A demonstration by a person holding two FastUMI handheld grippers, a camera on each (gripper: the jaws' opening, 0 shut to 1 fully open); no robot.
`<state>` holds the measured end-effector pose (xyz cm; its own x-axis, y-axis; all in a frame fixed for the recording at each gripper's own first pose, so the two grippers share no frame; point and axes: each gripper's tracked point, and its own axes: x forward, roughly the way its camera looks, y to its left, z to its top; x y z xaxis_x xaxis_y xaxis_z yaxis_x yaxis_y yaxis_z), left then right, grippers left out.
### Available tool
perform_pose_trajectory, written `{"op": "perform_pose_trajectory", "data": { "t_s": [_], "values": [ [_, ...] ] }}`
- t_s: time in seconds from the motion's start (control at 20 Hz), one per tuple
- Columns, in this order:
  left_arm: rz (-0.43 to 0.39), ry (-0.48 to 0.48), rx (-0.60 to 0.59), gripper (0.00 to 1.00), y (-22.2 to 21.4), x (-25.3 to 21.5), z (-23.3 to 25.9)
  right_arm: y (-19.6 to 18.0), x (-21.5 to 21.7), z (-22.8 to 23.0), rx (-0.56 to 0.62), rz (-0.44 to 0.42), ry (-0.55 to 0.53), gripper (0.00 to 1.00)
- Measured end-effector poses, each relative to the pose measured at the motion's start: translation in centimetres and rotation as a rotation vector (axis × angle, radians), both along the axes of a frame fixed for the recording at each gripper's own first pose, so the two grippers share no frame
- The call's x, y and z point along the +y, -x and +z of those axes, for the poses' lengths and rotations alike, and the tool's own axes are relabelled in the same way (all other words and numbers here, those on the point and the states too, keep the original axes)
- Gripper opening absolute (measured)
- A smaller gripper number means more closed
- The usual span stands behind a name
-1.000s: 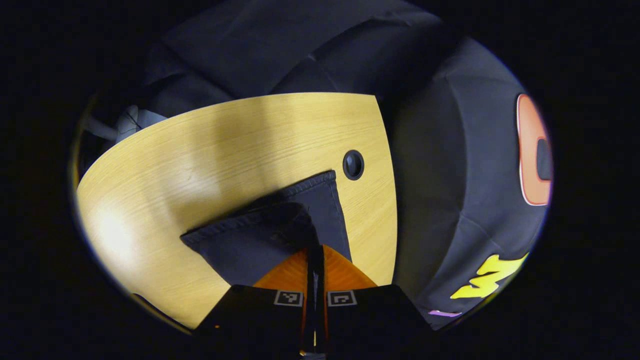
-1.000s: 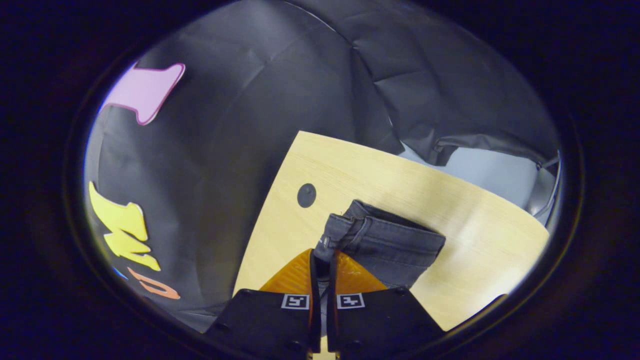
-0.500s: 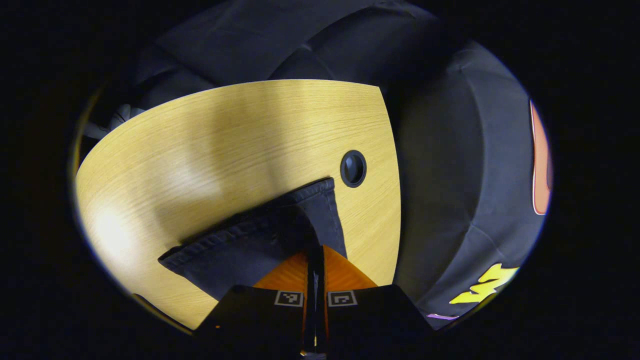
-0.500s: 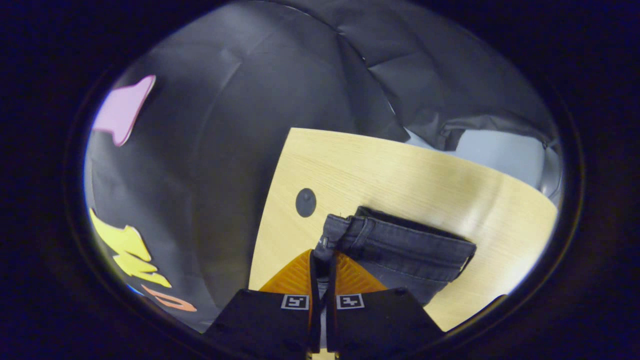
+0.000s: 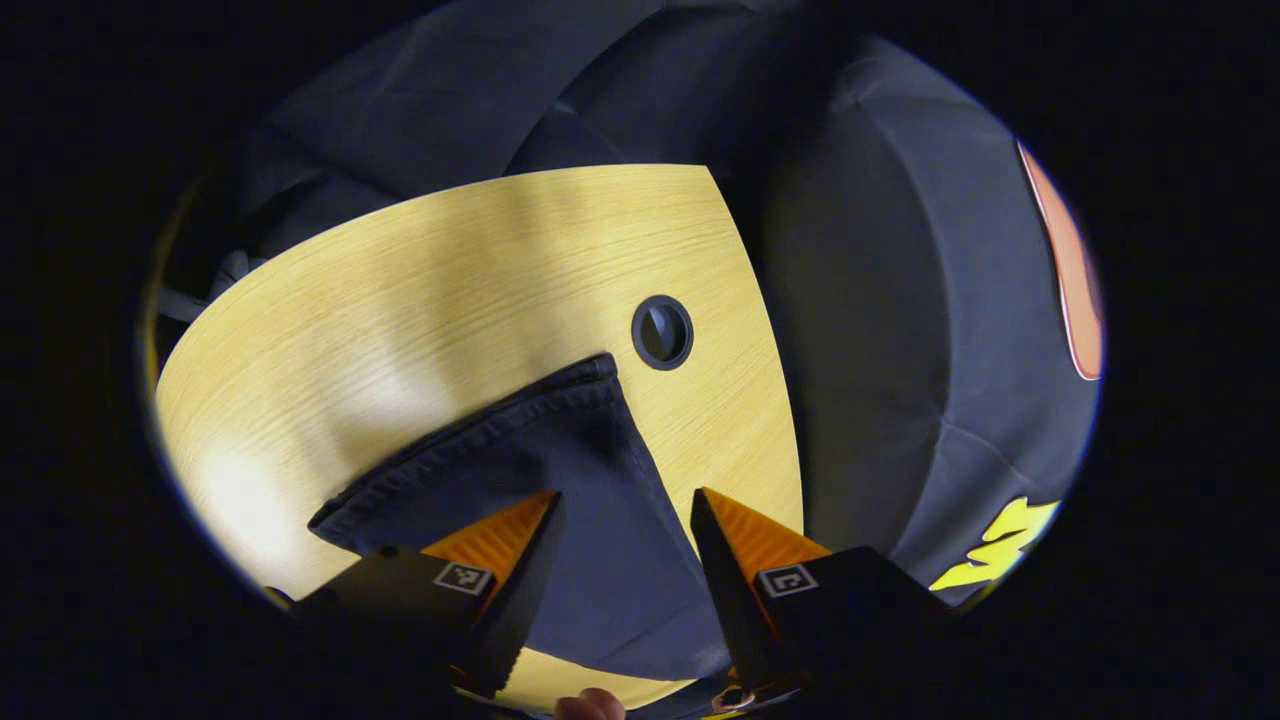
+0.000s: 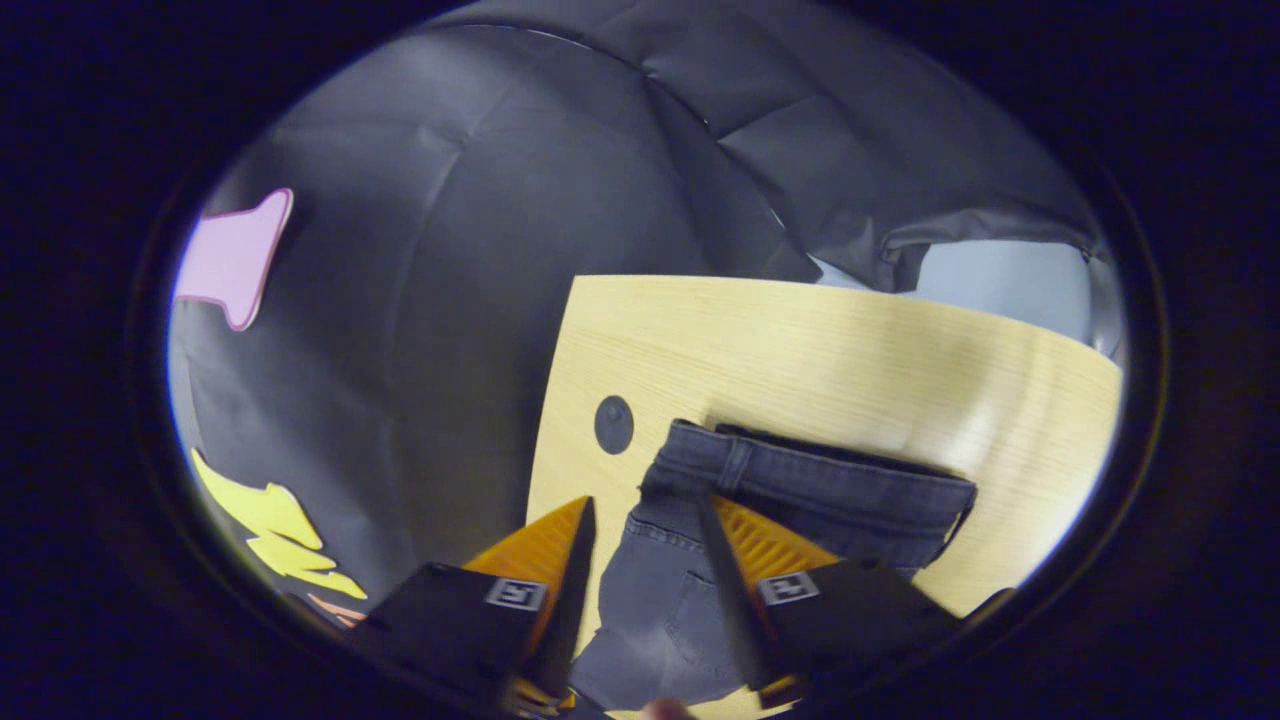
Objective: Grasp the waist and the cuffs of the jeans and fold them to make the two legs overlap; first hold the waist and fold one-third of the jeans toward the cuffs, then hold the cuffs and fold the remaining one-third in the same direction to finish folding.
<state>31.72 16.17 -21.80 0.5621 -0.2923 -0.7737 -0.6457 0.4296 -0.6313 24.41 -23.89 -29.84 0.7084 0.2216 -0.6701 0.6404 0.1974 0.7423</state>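
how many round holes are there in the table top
1. The hole sits near the table edge, just beyond the jeans corner; in the right gripper view it's left of the waistband. Jeans may hide others.

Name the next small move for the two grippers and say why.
Probably bring the left hand-held gripper over to the waist beside the right hand-held gripper: both stand open, and the jeans' cuffs lie flat on the table.

left tongs [image 5: 622,495] spread, right tongs [image 6: 645,500] spread

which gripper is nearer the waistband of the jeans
Right. The right gripper is open just over the waistband; the left gripper is open over the cuffs.
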Motion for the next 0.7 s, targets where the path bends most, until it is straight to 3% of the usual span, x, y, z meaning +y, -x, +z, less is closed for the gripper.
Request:
{"op": "perform_pose_trajectory", "data": {
  "t_s": [0.1,0.15,0.2,0.3,0.4,0.45,0.5,0.55,0.6,0.65,0.7],
  "values": [
    [-0.035,0.003,-0.037,0.85,0.6,-1.5,2.4,1.6,-0.2,1.2,-0.006,0.056,0.108,0.87],
    [-0.074,-0.026,-0.075,0.85,0.9,-2.2,4.1,2.4,-0.2,2.0,-0.020,0.103,0.195,0.78],
    [-0.121,-0.087,-0.120,0.85,1.5,-2.7,5.8,3.2,0.0,3.3,-0.041,0.151,0.289,0.87],
    [-0.223,-0.249,-0.250,0.85,2.7,-4.1,9.8,5.1,0.6,7.1,-0.114,0.254,0.474,0.92],
    [-0.335,-0.414,-0.387,0.85,4.3,-6.6,13.6,7.1,1.9,10.8,-0.207,0.337,0.653,0.92],
    [-0.388,-0.519,-0.432,0.86,5.5,-7.2,15.0,8.5,2.5,12.9,-0.249,0.359,0.732,0.83],
    [-0.414,-0.628,-0.476,0.92,6.3,-7.5,16.0,9.9,3.3,14.6,-0.287,0.371,0.801,1.00],
    [-0.431,-0.716,-0.523,0.99,7.3,-7.9,17.0,11.3,4.1,16.1,-0.318,0.381,0.859,0.95],
    [-0.435,-0.779,-0.568,0.99,8.2,-8.5,17.9,13.0,4.8,17.0,-0.338,0.391,0.910,0.89],
    [-0.432,-0.826,-0.613,0.98,7.8,-8.9,19.4,14.7,5.5,17.4,-0.354,0.402,0.951,0.96],
    [-0.429,-0.865,-0.654,0.99,9.5,-10.0,19.9,16.7,6.2,17.8,-0.367,0.409,0.975,0.98]
  ]
}}
